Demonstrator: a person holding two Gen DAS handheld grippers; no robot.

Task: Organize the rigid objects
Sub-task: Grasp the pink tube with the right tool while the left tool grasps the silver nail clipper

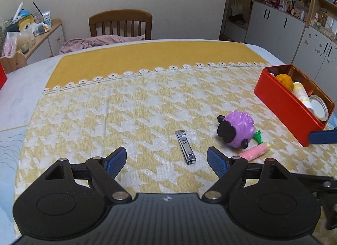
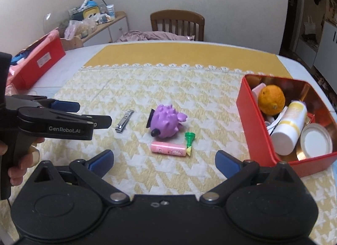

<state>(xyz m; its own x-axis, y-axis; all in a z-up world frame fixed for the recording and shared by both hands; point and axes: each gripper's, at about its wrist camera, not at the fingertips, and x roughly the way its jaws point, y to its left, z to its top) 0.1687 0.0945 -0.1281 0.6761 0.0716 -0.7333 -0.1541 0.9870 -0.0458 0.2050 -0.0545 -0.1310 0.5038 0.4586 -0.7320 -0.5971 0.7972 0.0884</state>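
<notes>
A silver nail clipper [image 1: 185, 147] [image 2: 124, 120] lies flat on the yellow houndstooth cloth. To its right are a purple spiky toy [image 1: 236, 130] [image 2: 166, 121], a pink tube [image 1: 253, 152] [image 2: 168, 149] and a small green piece [image 1: 258, 136] [image 2: 189, 139]. My left gripper [image 1: 166, 157] [image 2: 90, 113] is open, just short of the clipper, with nothing between its pads. My right gripper [image 2: 164, 159] is open and empty too, a little short of the pink tube. A red tin [image 1: 290, 108] [image 2: 252, 122] at the right holds an orange [image 2: 271, 99], a white bottle [image 2: 290, 125] and a lid [image 2: 316, 139].
A second red box [image 2: 38, 63] sits at the table's far left edge. A wooden chair [image 1: 120, 23] with pink fabric stands behind the table. A cluttered side shelf [image 1: 31, 28] is at the back left and cabinets [image 1: 284, 23] at the right. A hand [image 2: 23, 160] holds the left gripper's handle.
</notes>
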